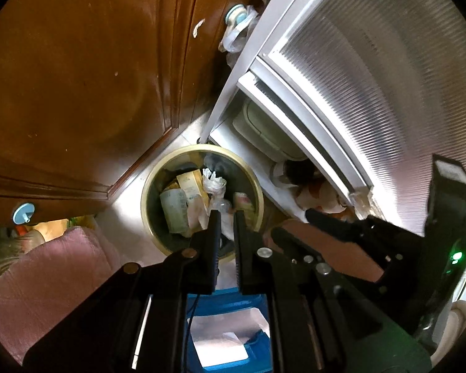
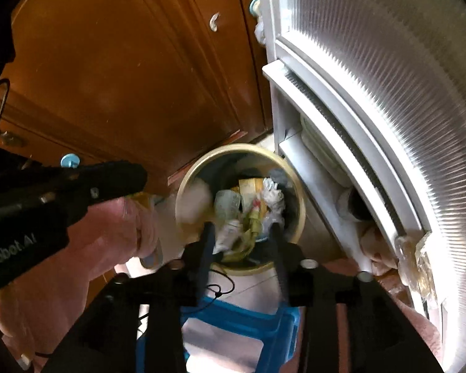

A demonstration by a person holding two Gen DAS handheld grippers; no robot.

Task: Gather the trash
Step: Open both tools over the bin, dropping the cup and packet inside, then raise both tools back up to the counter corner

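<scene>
Looking straight down into the trash bin (image 1: 202,197), and it's well loaded: a yellow carton (image 1: 191,185), a cloudy plastic container (image 1: 172,209), a knotted clear bag (image 1: 213,183), all piled inside the round cream rim. From the right wrist view the same bin (image 2: 290,168) shows crumpled white paper and a yellowish wrapper (image 2: 253,223) sitting between the right gripper (image 2: 243,228) fingers, blurred, so whether that piece is falling or already resting on the pile I can't tell. Those jaws stand apart, nothing pinched between the pads. Over to the left gripper (image 1: 226,217): fingers drawn close with only a thin slit, poised over the near rim, and a bit of clear plastic shows in the slit, though I can't say it's gripped rather than lying in the bin below. Both tools point steeply down over the bin mouth. Around it, the brown wooden door (image 1: 87,87) on one side, the white ribbed-glass door (image 1: 372,77) on the other, a blue stool (image 1: 230,307) under the grippers, pink cloth (image 1: 46,279) at the left edge. My read: a drop into the bin looks done or nearly so; whatever trash remains elsewhere isn't in view, so the leftover work can't be judged from here
</scene>
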